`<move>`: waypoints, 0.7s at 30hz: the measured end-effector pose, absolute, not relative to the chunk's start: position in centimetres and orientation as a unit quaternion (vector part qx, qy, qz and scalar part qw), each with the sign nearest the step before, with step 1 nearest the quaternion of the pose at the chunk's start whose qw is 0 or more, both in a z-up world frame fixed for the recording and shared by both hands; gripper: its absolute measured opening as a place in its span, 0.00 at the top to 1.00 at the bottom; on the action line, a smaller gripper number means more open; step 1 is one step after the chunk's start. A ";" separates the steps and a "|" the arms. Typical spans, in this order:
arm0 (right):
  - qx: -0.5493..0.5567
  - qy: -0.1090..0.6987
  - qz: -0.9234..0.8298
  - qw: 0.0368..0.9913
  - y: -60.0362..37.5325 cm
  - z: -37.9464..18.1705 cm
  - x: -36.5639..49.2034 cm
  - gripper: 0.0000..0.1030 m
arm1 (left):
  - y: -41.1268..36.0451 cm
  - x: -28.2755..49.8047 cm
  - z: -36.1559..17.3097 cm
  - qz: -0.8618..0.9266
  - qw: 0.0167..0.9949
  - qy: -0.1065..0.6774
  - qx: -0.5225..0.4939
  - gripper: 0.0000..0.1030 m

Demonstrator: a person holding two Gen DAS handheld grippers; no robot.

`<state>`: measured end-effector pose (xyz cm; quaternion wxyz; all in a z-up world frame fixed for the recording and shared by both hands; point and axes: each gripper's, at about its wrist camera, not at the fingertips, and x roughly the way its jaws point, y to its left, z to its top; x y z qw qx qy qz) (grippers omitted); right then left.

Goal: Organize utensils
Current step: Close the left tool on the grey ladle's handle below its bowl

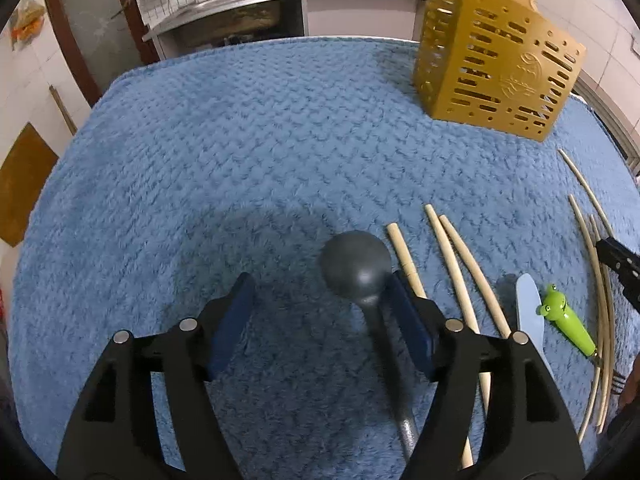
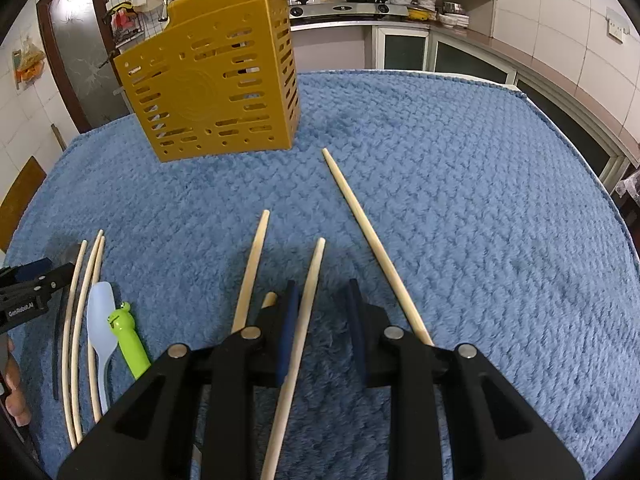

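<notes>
A yellow slotted utensil holder (image 1: 496, 64) stands at the far side of the blue towel; it also shows in the right wrist view (image 2: 212, 80). My left gripper (image 1: 320, 304) is open, with a dark grey ladle (image 1: 356, 268) lying between its fingers against the right pad (image 1: 408, 320). My right gripper (image 2: 324, 320) is open around a wooden chopstick (image 2: 304, 320) that lies on the towel beside the left pad (image 2: 288, 328). Other chopsticks (image 2: 252, 268) (image 2: 372, 244) lie on either side.
Several more chopsticks (image 1: 460, 276), a pale blue spatula (image 2: 102, 320) and a green frog-handled utensil (image 2: 128, 340) lie between the grippers. The blue towel (image 2: 480, 200) covers the table. A kitchen counter and stove stand behind.
</notes>
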<state>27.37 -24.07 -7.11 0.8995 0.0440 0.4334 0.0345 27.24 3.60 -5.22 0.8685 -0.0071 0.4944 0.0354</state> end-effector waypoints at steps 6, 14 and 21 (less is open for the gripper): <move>0.039 0.433 0.032 0.900 -24.2 -7.2 27.6 0.76 | 3.7 28.4 -5.4 0.039 0.865 0.501 -0.008 0.33; 0.039 0.433 0.032 0.900 -24.0 -7.2 27.4 0.76 | 3.5 29.1 -5.4 0.034 0.864 0.502 -0.004 0.41; 0.037 0.433 0.033 0.900 -24.0 -7.2 27.4 0.76 | 1.9 28.7 -5.1 0.019 0.870 0.492 0.024 0.65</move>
